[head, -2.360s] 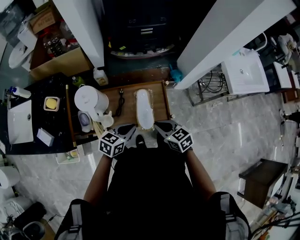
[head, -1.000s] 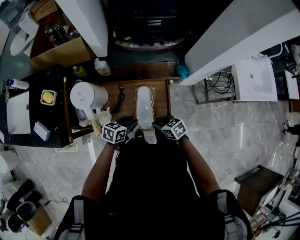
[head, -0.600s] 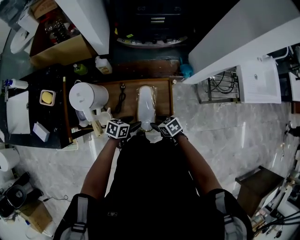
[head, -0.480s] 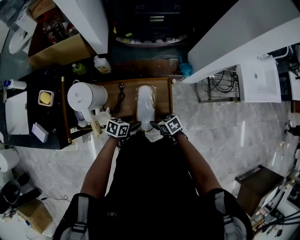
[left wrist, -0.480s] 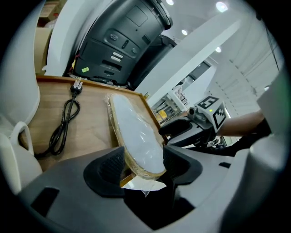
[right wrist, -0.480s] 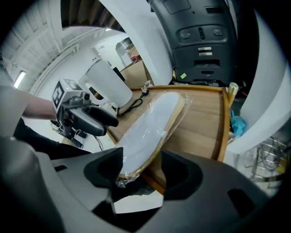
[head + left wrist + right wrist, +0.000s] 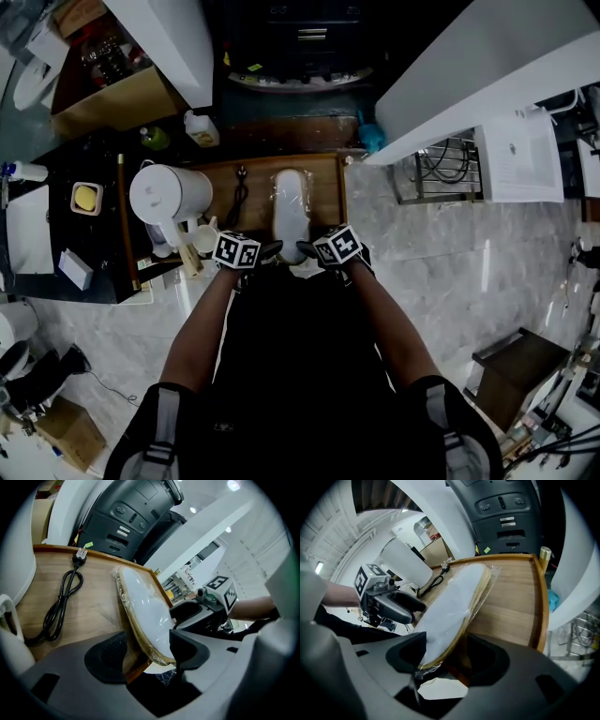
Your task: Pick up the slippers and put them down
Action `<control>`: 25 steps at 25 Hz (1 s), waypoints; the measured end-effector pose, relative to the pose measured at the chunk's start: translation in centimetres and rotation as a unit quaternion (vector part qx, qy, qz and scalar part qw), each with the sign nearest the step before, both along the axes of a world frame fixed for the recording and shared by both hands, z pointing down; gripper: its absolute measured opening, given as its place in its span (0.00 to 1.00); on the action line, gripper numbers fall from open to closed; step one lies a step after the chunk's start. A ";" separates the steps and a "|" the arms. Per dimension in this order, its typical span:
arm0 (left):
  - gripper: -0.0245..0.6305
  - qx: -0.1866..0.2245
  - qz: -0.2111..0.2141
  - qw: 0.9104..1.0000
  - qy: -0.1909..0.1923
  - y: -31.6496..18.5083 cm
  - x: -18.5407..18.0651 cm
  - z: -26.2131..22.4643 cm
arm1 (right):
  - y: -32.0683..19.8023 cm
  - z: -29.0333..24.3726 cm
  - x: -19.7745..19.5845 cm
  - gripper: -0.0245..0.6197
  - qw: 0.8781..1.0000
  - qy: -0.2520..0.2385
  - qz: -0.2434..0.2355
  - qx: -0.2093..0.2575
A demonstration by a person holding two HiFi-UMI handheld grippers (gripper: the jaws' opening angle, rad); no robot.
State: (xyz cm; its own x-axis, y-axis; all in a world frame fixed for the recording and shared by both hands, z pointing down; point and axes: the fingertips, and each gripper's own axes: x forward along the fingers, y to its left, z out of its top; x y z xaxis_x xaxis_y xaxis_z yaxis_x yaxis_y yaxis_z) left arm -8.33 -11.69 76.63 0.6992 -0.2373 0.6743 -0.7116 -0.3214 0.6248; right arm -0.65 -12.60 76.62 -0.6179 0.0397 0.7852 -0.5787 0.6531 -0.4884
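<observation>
A pair of pale slippers [image 7: 291, 211], stacked and wrapped in clear plastic, lies lengthwise on the wooden tray [image 7: 328, 202]. Its heel end pokes over the tray's near edge. My left gripper [image 7: 267, 251] and right gripper [image 7: 305, 251] meet at that heel end from either side. In the left gripper view the slippers [image 7: 143, 616] reach in between the jaws of the left gripper [image 7: 147, 651], which are opening, with a gap beside the left pad. In the right gripper view the slippers [image 7: 450, 611] sit between the opening jaws of the right gripper [image 7: 447, 656], clear of the right pad.
A white kettle [image 7: 169, 194] and a small cup [image 7: 203, 236] stand left of the tray, with a coiled black cable [image 7: 240, 192] on the wood. A dark machine [image 7: 300, 37] sits behind the tray. A wire rack [image 7: 436, 159] stands on the marble floor to the right.
Both grippers have come closer together at the tray's near edge and sunk toward it. The slippers now rest on the wood and the jaws stand wider.
</observation>
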 end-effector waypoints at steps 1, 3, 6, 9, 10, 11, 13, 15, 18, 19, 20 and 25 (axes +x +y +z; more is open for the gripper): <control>0.46 -0.003 0.001 1.000 0.002 0.1 0.0 0.2 | 0.0 0.2 0.0 0.44 1.000 -0.001 -0.002 -0.002; 0.46 -0.009 0.003 1.000 0.008 0.2 0.1 0.6 | 0.1 0.8 0.1 0.44 1.000 -0.002 -0.001 -0.009; 0.46 -0.017 0.009 1.000 0.016 0.4 0.6 0.9 | 0.4 1.4 0.2 0.44 1.000 -0.005 0.008 -0.029; 0.46 -0.017 0.019 0.999 0.020 0.2 1.2 1.0 | 0.4 1.7 0.2 0.44 0.999 -0.007 0.015 -0.042; 0.46 -0.016 0.023 0.999 0.018 0.2 1.3 1.1 | 0.4 1.7 0.1 0.44 0.999 -0.009 0.015 -0.045; 0.46 -0.016 0.028 0.999 0.017 0.2 1.5 1.2 | 0.4 1.8 0.0 0.44 0.999 -0.011 0.015 -0.049; 0.46 -0.016 0.035 0.999 0.015 0.3 1.8 1.5 | 0.4 1.9 -0.2 0.44 0.998 -0.017 0.015 -0.057; 0.46 -0.017 0.039 0.999 0.012 0.4 2.0 1.7 | 0.6 1.9 -0.3 0.44 0.997 -0.024 0.018 -0.070; 0.46 -0.017 0.041 0.999 0.000 0.4 2.0 1.9 | 1.0 1.8 -0.7 0.40 0.995 -0.035 0.024 -0.087; 0.46 -0.016 0.041 0.999 -0.005 0.4 2.0 2.0 | 1.0 1.8 -0.8 0.40 0.995 -0.037 0.025 -0.087; 0.46 -0.014 0.040 0.999 -0.008 0.3 2.0 2.0 | 0.9 1.8 -0.8 0.40 0.995 -0.037 0.025 -0.085; 0.45 -0.008 0.029 0.999 -0.013 0.0 1.9 1.8 | 0.7 1.5 -0.9 0.39 0.996 -0.035 0.026 -0.074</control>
